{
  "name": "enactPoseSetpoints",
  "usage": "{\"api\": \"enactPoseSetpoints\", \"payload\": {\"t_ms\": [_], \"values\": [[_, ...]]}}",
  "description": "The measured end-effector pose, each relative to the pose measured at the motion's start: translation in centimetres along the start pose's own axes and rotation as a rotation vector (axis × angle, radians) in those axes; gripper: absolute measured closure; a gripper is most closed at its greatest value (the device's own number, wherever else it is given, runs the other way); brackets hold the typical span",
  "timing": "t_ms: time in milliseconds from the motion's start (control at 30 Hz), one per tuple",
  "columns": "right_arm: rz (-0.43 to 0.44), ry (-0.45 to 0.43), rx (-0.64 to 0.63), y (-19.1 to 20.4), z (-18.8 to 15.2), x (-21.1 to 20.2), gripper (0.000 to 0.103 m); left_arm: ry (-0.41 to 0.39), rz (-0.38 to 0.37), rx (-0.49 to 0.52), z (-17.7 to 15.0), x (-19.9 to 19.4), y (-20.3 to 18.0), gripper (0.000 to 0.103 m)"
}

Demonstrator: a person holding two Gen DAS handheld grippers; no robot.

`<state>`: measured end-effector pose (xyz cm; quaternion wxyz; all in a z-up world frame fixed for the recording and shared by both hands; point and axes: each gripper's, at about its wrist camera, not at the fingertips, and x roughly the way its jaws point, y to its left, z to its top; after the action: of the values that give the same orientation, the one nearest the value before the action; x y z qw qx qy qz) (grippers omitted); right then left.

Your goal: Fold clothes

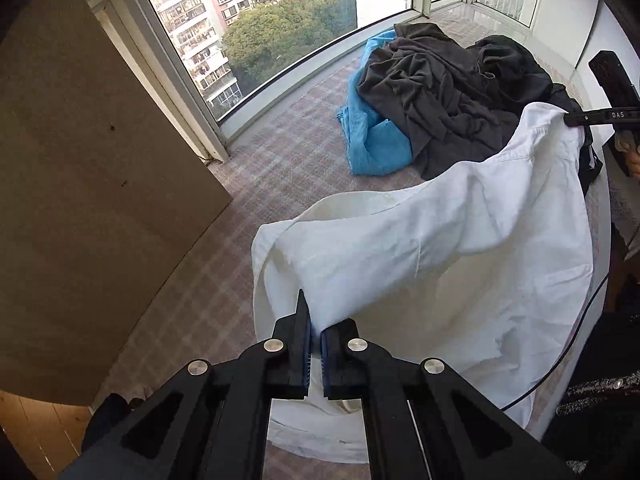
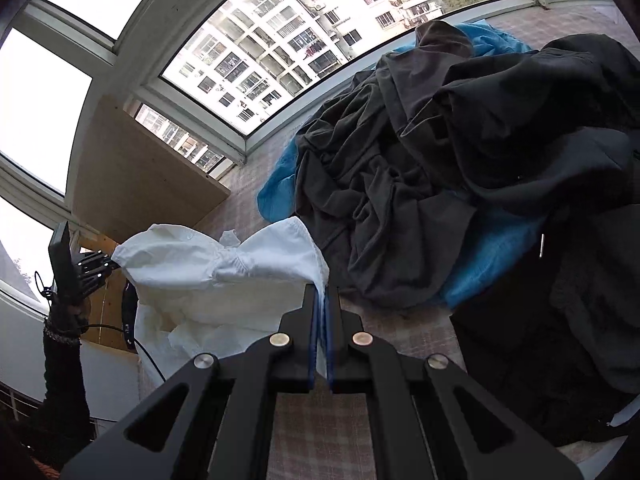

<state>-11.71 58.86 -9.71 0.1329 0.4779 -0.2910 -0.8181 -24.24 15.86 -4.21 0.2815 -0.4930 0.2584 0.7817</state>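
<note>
A white garment [image 1: 420, 248] hangs stretched in the air between both grippers, above the checked cover [image 1: 288, 152]. My left gripper [image 1: 316, 328] is shut on one corner of it, the cloth pinched between the blue pads. My right gripper [image 2: 323, 294] is shut on another edge of the white garment [image 2: 224, 264]. In the left wrist view the right gripper [image 1: 570, 118] shows at the far right, clamped on the raised corner. In the right wrist view the left gripper [image 2: 110, 266] holds the far left end, with a hand [image 2: 70, 312] behind it.
A heap of dark clothes [image 1: 440, 92] lies on a blue cloth [image 1: 372, 144] at the back of the cover, near the curved window [image 1: 260, 20]. A brown board [image 1: 80, 160] leans at the left. A black cable [image 1: 580, 320] runs by the right edge.
</note>
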Motion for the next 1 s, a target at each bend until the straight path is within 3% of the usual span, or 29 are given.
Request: {"api": "enactPoseSetpoints", "payload": {"t_ms": [133,200,233,267,333,367,433,600,733,900,967,1000], "values": [[0.025,-0.007,-0.007,0.5,0.0,-0.5,0.1,-0.06,0.046,0.035,-0.5,-5.7,-0.3,0.1],[0.022,-0.003,-0.019,0.8,0.0,-0.4,0.1,-0.054,0.093,0.071,-0.5,-6.1,-0.6,0.095],[0.019,0.004,-0.02,0.8,0.0,-0.1,0.1,-0.051,0.117,0.089,-0.5,-6.2,-0.7,0.089],[0.02,0.011,-0.015,0.7,0.1,0.2,0.1,-0.036,0.168,0.097,0.0,-5.3,-0.5,0.068],[0.021,0.024,-0.014,0.7,0.1,0.6,0.1,0.022,0.282,0.098,0.9,-1.7,0.9,0.048],[0.022,0.031,-0.02,0.8,0.1,0.8,0.1,0.064,0.302,0.081,1.0,0.1,1.6,0.048],[0.014,0.038,-0.041,1.2,0.1,0.9,0.1,0.11,0.267,0.042,0.4,2.2,2.1,0.054],[0.007,0.041,-0.052,1.5,0.6,1.4,0.1,0.106,0.185,0.138,-2.8,3.3,-2.8,0.054],[0.007,0.059,-0.047,1.5,0.5,2.0,0.1,0.121,0.038,0.157,-4.7,5.1,-6.3,0.052],[0.004,0.068,-0.051,1.8,0.4,2.1,0.1,0.172,0.054,0.222,-3.7,10.9,-7.7,0.053],[0.002,0.066,-0.054,1.7,0.5,2.0,0.1,0.197,0.038,0.227,-3.2,12.9,-7.4,0.059],[-0.002,0.064,-0.057,1.7,0.5,2.0,0.1,0.213,0.038,0.231,-3.0,13.8,-7.1,0.073]]}}
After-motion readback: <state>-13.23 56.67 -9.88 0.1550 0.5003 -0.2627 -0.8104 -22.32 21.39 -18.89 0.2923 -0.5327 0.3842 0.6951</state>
